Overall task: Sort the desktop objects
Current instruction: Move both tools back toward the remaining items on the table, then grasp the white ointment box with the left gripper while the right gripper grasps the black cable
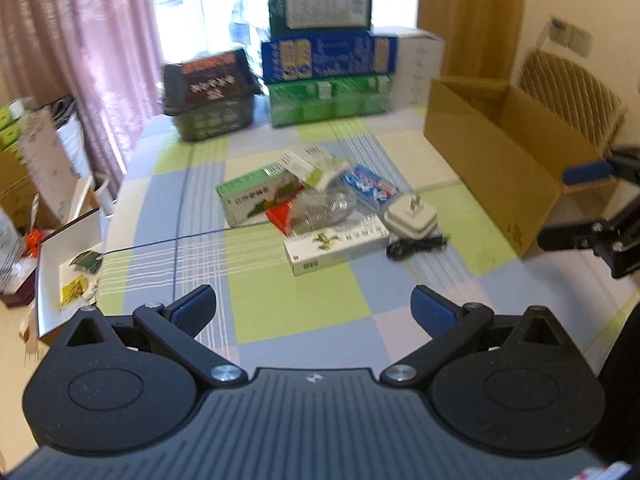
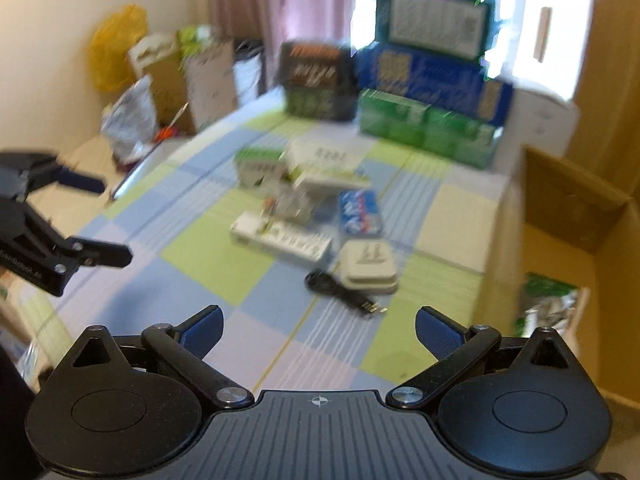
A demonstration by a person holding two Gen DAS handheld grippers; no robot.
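Left gripper point(image 1: 314, 308) spread, right gripper point(image 2: 318, 330) spread, bare checked cloth point(image 1: 280, 300) before item pile point(image 1: 320, 208), cardboard box point(image 1: 492, 160) right

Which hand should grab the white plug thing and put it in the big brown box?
Probably the right gripper. It is open, the white charger lies just ahead of it, and the cardboard box is on its side. The left gripper is farther away.

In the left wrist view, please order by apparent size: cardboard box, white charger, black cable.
1. cardboard box, clearly largest.
2. white charger.
3. black cable; blurred and similar to the charger, so this order is unsure.
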